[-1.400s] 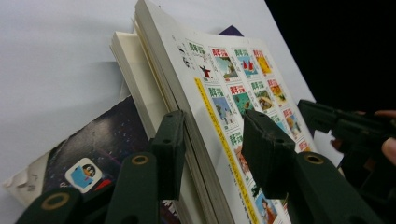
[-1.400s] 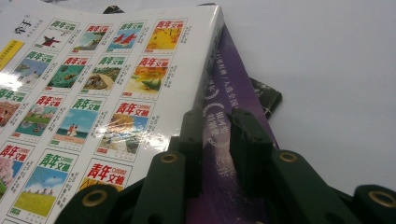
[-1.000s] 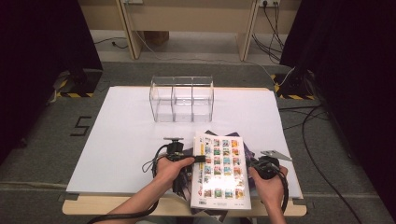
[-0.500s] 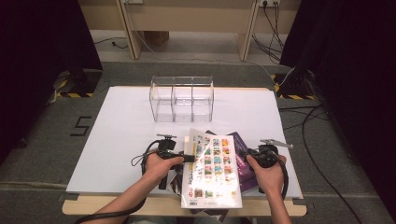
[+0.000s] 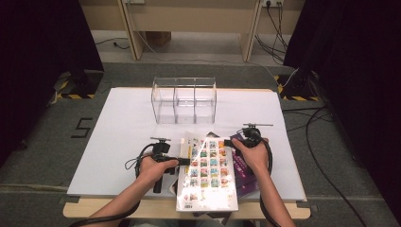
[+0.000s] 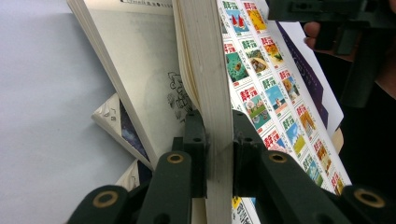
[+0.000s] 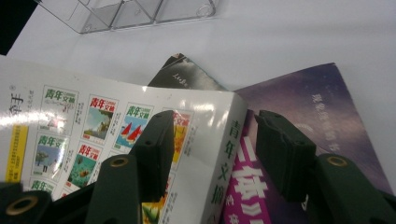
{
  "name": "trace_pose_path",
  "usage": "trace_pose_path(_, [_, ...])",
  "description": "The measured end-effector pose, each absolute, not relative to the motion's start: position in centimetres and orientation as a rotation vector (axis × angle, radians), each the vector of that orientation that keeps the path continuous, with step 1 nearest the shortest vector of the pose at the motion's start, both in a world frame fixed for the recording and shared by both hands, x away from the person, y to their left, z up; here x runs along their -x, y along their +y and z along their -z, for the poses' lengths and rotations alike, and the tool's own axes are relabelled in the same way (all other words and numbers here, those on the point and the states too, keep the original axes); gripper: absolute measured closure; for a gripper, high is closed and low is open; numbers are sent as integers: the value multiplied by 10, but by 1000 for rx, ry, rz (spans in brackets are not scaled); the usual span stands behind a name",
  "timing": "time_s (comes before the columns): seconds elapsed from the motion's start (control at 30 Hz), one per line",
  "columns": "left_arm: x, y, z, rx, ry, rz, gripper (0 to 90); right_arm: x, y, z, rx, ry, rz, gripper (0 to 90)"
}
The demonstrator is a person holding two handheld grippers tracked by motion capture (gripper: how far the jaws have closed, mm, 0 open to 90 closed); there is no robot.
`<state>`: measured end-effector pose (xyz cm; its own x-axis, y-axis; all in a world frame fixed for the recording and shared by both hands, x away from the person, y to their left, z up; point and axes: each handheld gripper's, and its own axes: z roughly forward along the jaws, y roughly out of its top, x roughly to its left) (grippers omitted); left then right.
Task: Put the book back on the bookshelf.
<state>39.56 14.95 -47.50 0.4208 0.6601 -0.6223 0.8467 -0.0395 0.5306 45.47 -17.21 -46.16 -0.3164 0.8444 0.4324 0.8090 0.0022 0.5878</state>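
Observation:
A thick book with a cover of many small pictures lies tilted over other books at the table's near edge. My left gripper is shut on its left edge; in the left gripper view the pads press both sides of the page block, and its jaws have just been closing. My right gripper stands open at the book's far right corner, its jaws having just been opening. In the right gripper view that corner lies between the spread jaws of the right gripper with gaps on both sides.
Under the book lie a purple magazine and a dark book. A clear three-compartment organizer stands at the back of the white table cover. More books lie below the held one.
The right gripper let go of the book's right edge, opened and moved away from the person to the book's far right corner. The book shifted slightly left with the left gripper.

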Motion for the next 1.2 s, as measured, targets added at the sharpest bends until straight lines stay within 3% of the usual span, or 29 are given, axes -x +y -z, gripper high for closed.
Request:
trace_pose_path(0.4, [-394, 149, 475, -1776, 1302, 238, 785, -467, -167, 465, -1857, 2212, -1238, 488])
trace_pose_path(0.9, [-392, 149, 477, -1754, 1318, 220, 771, -465, -178, 471, -2046, 2089, -1430, 613])
trace_pose_path(1.2, [-391, 148, 477, -1757, 1318, 210, 768, -457, -178, 472, -2080, 2213, -1427, 607])
